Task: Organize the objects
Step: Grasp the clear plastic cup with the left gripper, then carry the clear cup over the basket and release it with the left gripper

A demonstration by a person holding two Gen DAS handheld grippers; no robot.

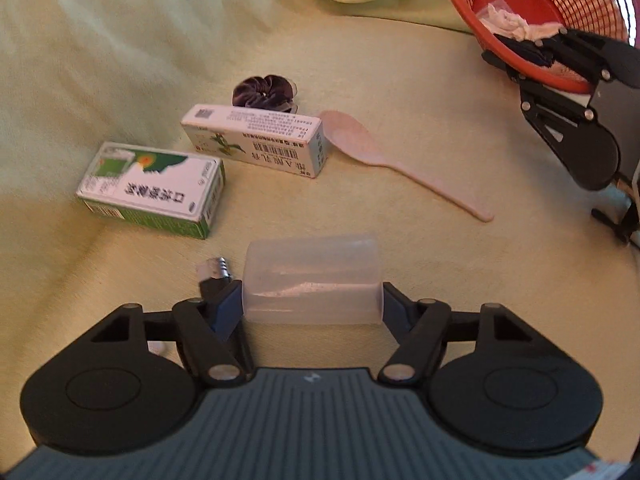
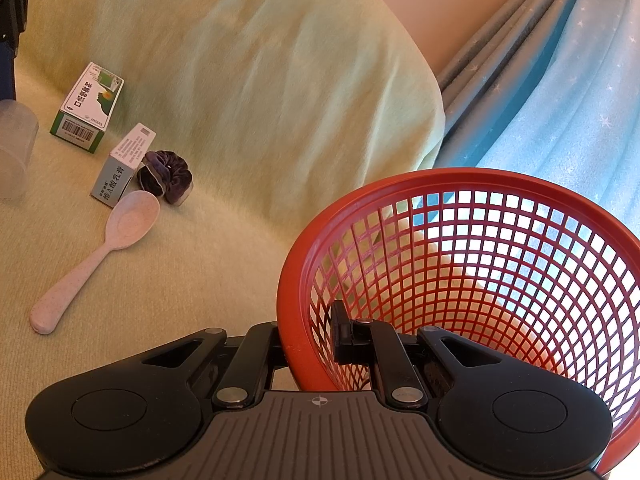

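My left gripper (image 1: pixel 312 300) is shut on a clear plastic cup (image 1: pixel 312 276), held just above the pale green sofa cover; the cup also shows at the left edge of the right wrist view (image 2: pixel 16 152). My right gripper (image 2: pixel 310 340) is shut on the rim of a red mesh basket (image 2: pixel 480 280), one finger inside and one outside; the basket appears tilted, at the top right in the left wrist view (image 1: pixel 520 4), with crumpled white paper (image 1: pixel 516 26) in it. On the cover lie a green-and-white box (image 1: pixel 152 188), a white box (image 1: pixel 256 138), a purple scrunchie (image 1: pixel 264 92) and a pink spoon (image 1: pixel 384 160).
A small metal-tipped item (image 1: pixel 214 270) lies by my left finger. The sofa cushion (image 2: pixel 248 72) rises behind the objects. A blue starred curtain (image 2: pixel 560 92) hangs at the right behind the basket.
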